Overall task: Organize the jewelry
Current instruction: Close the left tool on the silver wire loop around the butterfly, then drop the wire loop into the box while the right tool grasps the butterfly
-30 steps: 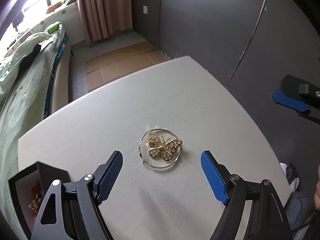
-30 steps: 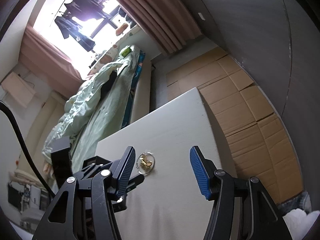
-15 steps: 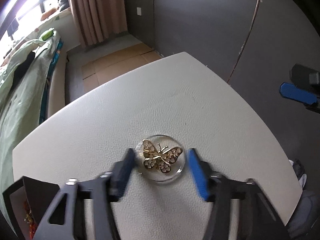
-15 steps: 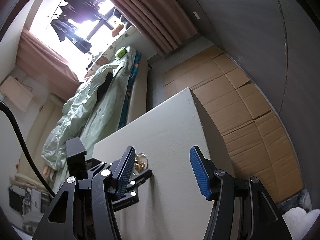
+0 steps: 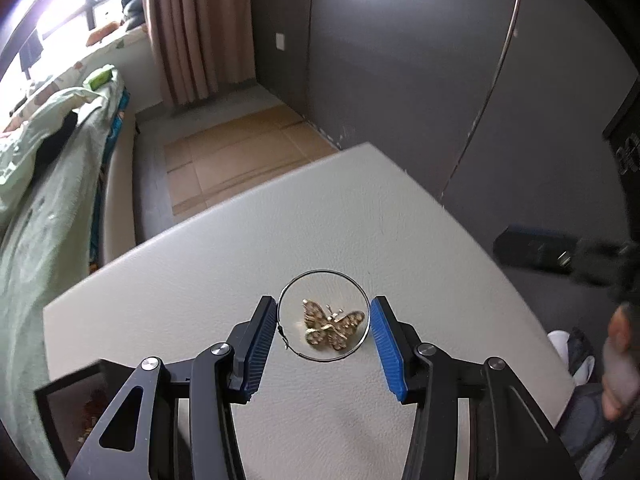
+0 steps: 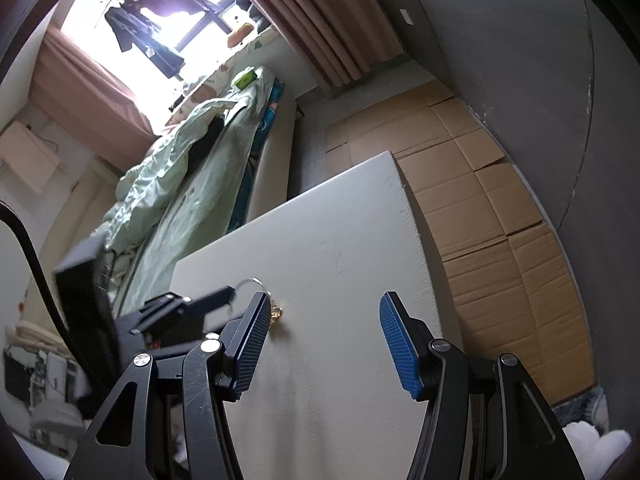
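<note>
Both blue pads of the left gripper (image 5: 323, 322) press on the opposite sides of a thin silver hoop (image 5: 323, 315), one pad at the hoop's nine o'clock and the other at its three o'clock, so the jaws are clenched on it. In the left wrist view the hoop stands as a near-full circle between the fingertips, with its small clasp end hanging at about seven o'clock beside the left pad. Seen through the ring, a gold butterfly brooch (image 5: 333, 325) lies on the white table (image 5: 360, 208), set toward the five o'clock part of the circle; whether the hoop's lower rim touches the tabletop cannot be told.

At nine o'clock of the left gripper, at the table's edge, an open dark jewelry box (image 5: 76, 408) shows a reddish lining and some small pieces inside.

In the right wrist view the right gripper (image 6: 320, 330) has its jaws released, with bare table between the pads. The hoop and a glint of gold show at about ten o'clock of it, just beyond its left pad, partly hidden by that finger. A person's hand (image 5: 620, 364) is blurred at three o'clock of the left wrist view.
</note>
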Motion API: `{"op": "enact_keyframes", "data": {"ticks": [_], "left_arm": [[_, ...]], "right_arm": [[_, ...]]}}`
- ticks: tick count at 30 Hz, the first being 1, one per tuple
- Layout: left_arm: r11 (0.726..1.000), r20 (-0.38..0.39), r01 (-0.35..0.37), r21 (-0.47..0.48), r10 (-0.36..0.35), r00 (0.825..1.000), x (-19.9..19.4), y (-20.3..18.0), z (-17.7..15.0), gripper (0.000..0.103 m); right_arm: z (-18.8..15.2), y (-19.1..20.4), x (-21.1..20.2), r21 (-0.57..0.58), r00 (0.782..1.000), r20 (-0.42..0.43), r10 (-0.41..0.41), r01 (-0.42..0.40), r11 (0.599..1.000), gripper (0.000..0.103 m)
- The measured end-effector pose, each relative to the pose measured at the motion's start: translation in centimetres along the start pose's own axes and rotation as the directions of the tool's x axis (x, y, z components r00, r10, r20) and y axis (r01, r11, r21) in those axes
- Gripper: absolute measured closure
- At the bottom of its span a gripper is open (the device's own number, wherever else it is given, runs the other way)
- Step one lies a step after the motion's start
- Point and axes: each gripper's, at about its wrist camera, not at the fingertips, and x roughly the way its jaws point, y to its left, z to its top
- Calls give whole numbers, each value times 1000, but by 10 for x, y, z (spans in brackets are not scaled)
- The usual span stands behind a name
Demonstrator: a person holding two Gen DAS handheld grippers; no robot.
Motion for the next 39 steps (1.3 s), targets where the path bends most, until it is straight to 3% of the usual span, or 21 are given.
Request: {"op": "enact_keyframes", "data": {"ticks": [14,24,35,38,39], "left_arm": [[992,79,-41,-119,50,996,-50,60,-9,53],[978,87,-52,-203,71,994,-69,101,-37,53],[964,94,-47,-263,74,993,-83,129,-63,53],[961,94,-48,-273,76,993,-86,133,-67,53],[960,93,-50,-277,78,993,-88,134,-69,53]], "right_arm": [[-12,42,42,-195,991,-104,-80,58,979,46],[-23,83,79,-424,968,-129,-213,141,895,46],[-24,96,105,-514,949,-105,-298,205,833,46],[-30,102,107,-550,946,-88,-313,215,807,51],[-32,104,107,-563,944,-83,-320,221,797,59]]}}
